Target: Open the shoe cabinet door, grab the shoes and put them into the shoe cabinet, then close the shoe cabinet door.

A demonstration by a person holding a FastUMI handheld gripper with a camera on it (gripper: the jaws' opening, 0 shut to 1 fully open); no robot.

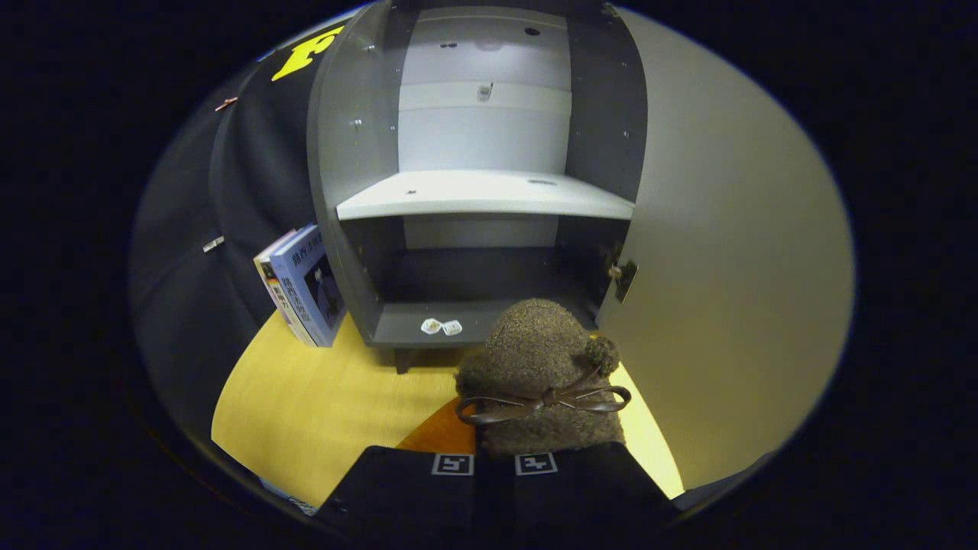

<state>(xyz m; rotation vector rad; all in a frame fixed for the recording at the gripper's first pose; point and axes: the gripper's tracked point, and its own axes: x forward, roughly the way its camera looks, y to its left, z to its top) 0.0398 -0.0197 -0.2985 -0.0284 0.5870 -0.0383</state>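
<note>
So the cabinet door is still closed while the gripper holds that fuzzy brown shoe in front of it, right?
Not quite: the gripper view shows the cabinet door swung open. The rest holds: the gripper carries the fuzzy brown shoe between its fingers, in front of the cabinet.

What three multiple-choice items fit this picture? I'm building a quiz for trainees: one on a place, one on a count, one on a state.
1. Where do the books stand?
A. left of the cabinet
B. on the shelf
C. on the shoe

2. How many small white pieces lie on the cabinet's bottom board?
A. none
B. two
C. five

3. How is the cabinet door?
A. shut
B. open
C. removed

Answers: A, they lean beside its left wall; B, a pair near the front edge; B, it swings out rightward, and the claw holds the shoe before the opening.
</note>
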